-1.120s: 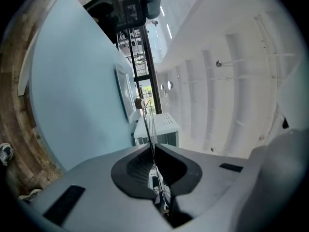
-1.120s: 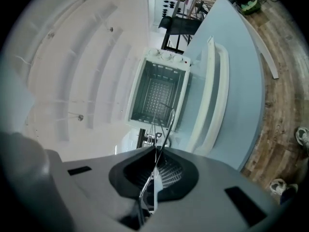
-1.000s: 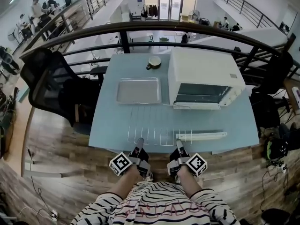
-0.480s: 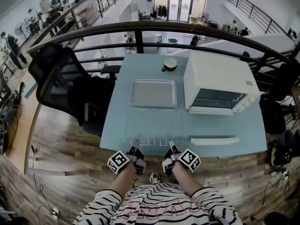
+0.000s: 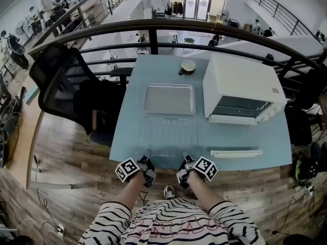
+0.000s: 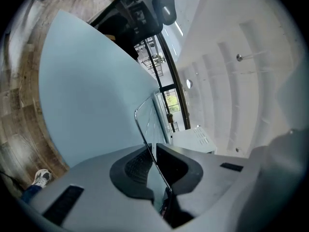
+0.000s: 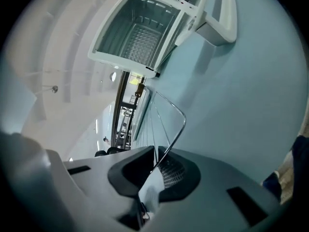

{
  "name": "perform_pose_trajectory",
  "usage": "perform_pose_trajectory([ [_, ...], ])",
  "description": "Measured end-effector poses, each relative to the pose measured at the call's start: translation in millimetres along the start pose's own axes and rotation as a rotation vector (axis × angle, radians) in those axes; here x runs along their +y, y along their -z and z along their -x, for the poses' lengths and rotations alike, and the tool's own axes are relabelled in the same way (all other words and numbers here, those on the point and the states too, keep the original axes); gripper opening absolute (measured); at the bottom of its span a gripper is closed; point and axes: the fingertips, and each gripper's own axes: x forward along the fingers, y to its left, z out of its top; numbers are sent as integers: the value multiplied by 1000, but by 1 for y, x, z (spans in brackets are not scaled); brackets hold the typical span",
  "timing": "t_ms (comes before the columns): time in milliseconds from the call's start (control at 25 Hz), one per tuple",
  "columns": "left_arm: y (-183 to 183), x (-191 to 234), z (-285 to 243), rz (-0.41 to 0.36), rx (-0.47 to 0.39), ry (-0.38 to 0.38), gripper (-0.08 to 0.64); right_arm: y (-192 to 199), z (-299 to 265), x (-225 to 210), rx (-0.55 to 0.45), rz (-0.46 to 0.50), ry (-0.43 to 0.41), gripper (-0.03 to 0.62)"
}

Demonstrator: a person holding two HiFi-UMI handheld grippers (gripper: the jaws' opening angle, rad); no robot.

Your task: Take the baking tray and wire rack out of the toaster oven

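Observation:
The wire rack point(image 5: 167, 136) lies flat on the light blue table point(image 5: 127, 131), in front of the silver baking tray point(image 5: 169, 98). My left gripper point(image 5: 148, 154) is shut on the rack's near edge at its left corner. My right gripper point(image 5: 184, 156) is shut on the same edge at its right corner. In the left gripper view the rack's wire point(image 6: 145, 124) runs between the closed pads of the left gripper point(image 6: 153, 158). In the right gripper view the rack's rim point(image 7: 176, 129) enters the closed right gripper point(image 7: 157, 164). The white toaster oven point(image 5: 242, 88) stands at the right, its empty inside point(image 7: 137, 33) visible.
A long white strip point(image 5: 236, 152) lies on the table in front of the oven. A cup point(image 5: 188, 67) sits at the table's far edge. A black office chair point(image 5: 66, 86) stands left of the table, and a dark railing point(image 5: 204, 29) runs behind it.
Both grippers have drawn back toward the person and sunk, bringing the wire rack down flat onto the table near its front edge.

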Motion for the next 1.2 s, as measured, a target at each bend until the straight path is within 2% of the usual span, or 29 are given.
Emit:
perform_pose_trajectory([
  [160,6,5,-6,-45,152,-88,35,2,-1,-4,86,47,64,36],
  [320,1,6,-5,-113,234,-140,46,14,-5,-4,248,86,82,82],
  [360,1,6,-6,-118,255,-147,61,16,-6,-3,290,89,79,90],
  [440,6,4,-6,-102,314,-142,160,17,-7,-3,352,91,86,94],
  [560,14,0,-7,-65,413,-117,211,14,-6,-2,405,106,85,99],
  [640,13,-1,-7,-79,439,-124,233,18,-4,6,459,97,47,199],
  [720,9,-1,-7,-107,447,-137,243,22,-1,10,505,97,27,242],
  [1000,9,2,3,-172,577,-190,272,25,11,6,557,155,55,247],
  [1200,7,3,11,-207,591,-196,275,20,22,0,541,151,68,253],
])
